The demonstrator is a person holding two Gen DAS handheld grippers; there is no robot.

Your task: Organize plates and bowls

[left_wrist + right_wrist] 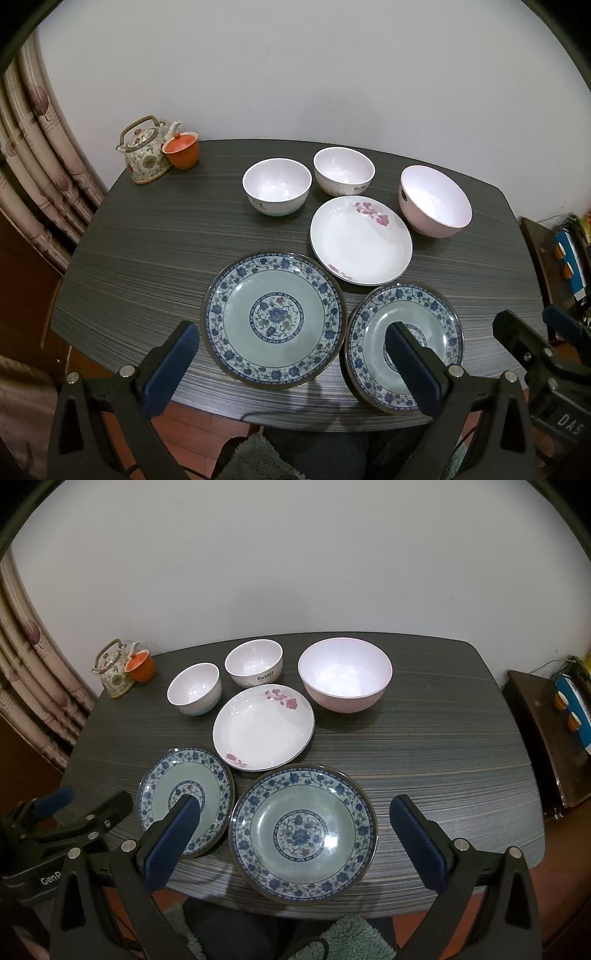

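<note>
Two blue-floral plates lie side by side at the table's near edge: the left plate (273, 321) (173, 775) and the right plate (365, 343) (303, 834). Behind them lies a white plate with pink flowers (360, 240) (264, 727). Further back stand two small white bowls (277, 186) (343, 170) (194, 688) (254, 662) and a larger pink bowl (436, 201) (345, 674). My left gripper (291, 332) (88, 799) hovers open over the left blue plate. Over the right blue plate, my right gripper (295, 805) (530, 315) is open and holds nothing.
A floral teapot (146, 151) and an orange lidded cup (181, 149) stand at the dark table's (147, 258) far left corner. A curtain (33, 166) hangs on the left. A low brown cabinet (535, 720) stands to the right. The white wall is behind.
</note>
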